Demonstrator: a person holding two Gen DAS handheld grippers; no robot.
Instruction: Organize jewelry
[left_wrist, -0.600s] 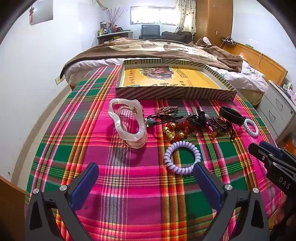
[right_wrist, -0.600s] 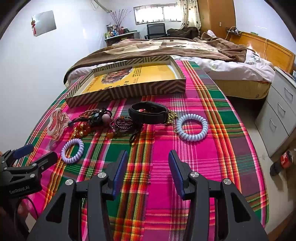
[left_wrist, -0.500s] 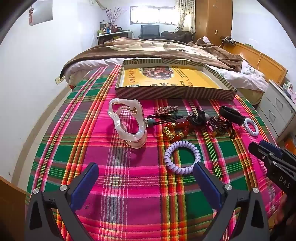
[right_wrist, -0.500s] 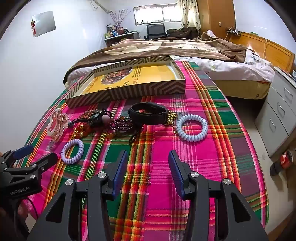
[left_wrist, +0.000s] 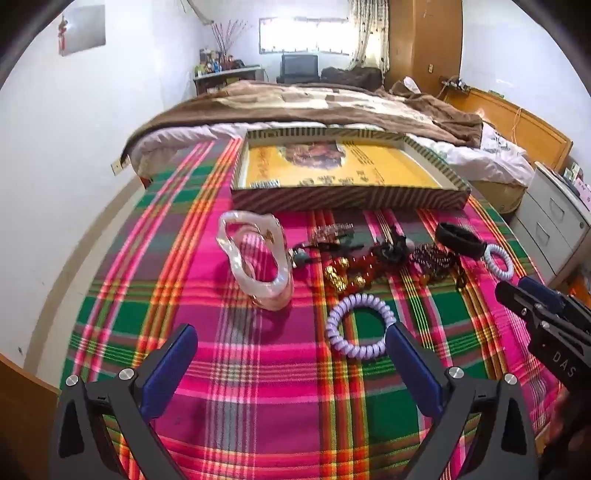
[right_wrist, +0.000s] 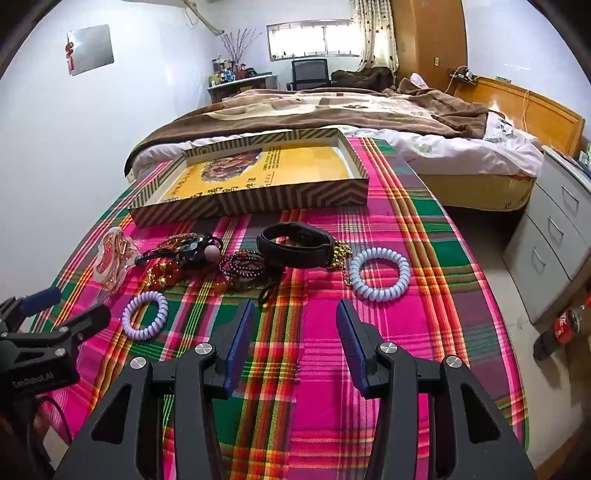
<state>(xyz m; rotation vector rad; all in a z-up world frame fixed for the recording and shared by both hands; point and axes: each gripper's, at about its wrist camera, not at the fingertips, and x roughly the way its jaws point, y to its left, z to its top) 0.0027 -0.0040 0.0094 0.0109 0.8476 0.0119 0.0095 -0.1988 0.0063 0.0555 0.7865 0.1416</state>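
Hovering over the plaid cloth (left_wrist: 258, 369), we hold the left gripper (left_wrist: 291, 354) and right gripper (right_wrist: 293, 332) with fingers spread, gripping nothing. The lilac coil bracelet (left_wrist: 360, 325) lies just ahead of our left gripper (others cluster beyond), before the striped box tray (right_wrist: 258, 199).
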